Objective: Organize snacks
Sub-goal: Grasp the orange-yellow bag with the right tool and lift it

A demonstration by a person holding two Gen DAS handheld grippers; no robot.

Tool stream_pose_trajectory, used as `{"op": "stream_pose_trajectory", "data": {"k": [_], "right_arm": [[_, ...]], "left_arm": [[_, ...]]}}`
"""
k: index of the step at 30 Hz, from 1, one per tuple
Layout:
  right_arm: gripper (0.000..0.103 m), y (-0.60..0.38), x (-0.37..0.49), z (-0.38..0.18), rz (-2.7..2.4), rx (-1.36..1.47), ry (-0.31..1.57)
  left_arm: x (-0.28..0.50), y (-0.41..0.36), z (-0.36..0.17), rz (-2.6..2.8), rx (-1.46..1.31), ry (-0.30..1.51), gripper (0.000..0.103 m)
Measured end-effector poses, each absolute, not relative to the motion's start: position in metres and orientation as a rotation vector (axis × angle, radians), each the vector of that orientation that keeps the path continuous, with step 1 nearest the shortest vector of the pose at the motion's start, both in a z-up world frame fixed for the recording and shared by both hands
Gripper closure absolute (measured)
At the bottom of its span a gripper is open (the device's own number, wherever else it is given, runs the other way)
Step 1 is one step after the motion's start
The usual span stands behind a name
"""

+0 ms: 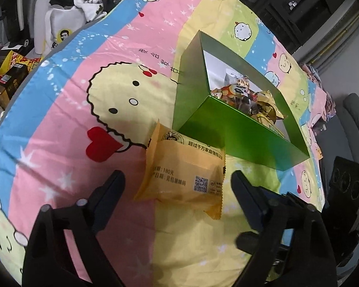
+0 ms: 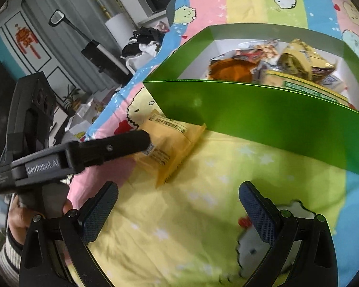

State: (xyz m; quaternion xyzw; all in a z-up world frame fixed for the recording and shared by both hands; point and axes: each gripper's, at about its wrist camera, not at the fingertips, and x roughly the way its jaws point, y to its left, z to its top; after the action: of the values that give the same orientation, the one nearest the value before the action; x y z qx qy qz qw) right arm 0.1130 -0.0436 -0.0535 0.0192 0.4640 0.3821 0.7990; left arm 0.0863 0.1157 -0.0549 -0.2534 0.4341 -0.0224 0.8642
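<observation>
A yellow snack packet (image 1: 184, 172) with printed text and a QR code lies flat on the cartoon bedspread, against the near wall of an open green box (image 1: 239, 138). My left gripper (image 1: 178, 186) is open, its fingers standing on either side of the packet with gaps to both pads. The box holds several wrapped snacks (image 1: 239, 93). In the right wrist view the left gripper's finger (image 2: 131, 143) reaches over the packet (image 2: 172, 143), which lies before the green box (image 2: 263, 114). My right gripper (image 2: 179, 196) is open over bare bedspread, with nothing between its fingers.
The colourful bedspread (image 1: 95, 119) covers the whole working surface. A heap of clothes (image 1: 83, 0) lies beyond its far left edge, with cartons (image 1: 12, 71) on the floor below. A person's hand (image 2: 19, 217) in a striped sleeve holds the left gripper.
</observation>
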Motion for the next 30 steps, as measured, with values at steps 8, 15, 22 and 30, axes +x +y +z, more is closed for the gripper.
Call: {"op": "stream_pose_trajectory", "data": {"k": [8, 15, 22, 30], "right_arm": [[0.024, -0.025, 0.126, -0.064, 0.845, 0.08, 1.031], [0.042, -0.016, 0.132, -0.066, 0.864, 0.048, 1.022], [0.049, -0.017, 0.132, -0.065, 0.881, 0.012, 1.009], [0.057, -0.024, 0.125, -0.062, 0.901, -0.008, 0.982]], "left_arm": [[0.097, 0.12, -0.059, -0.094, -0.566, 0.934, 0.028], [0.099, 0.121, -0.063, -0.13, -0.616, 0.97, 0.049], [0.098, 0.118, -0.068, -0.159, -0.678, 0.971, 0.055], [0.095, 0.111, -0.067, -0.172, -0.69, 0.966, 0.057]]}}
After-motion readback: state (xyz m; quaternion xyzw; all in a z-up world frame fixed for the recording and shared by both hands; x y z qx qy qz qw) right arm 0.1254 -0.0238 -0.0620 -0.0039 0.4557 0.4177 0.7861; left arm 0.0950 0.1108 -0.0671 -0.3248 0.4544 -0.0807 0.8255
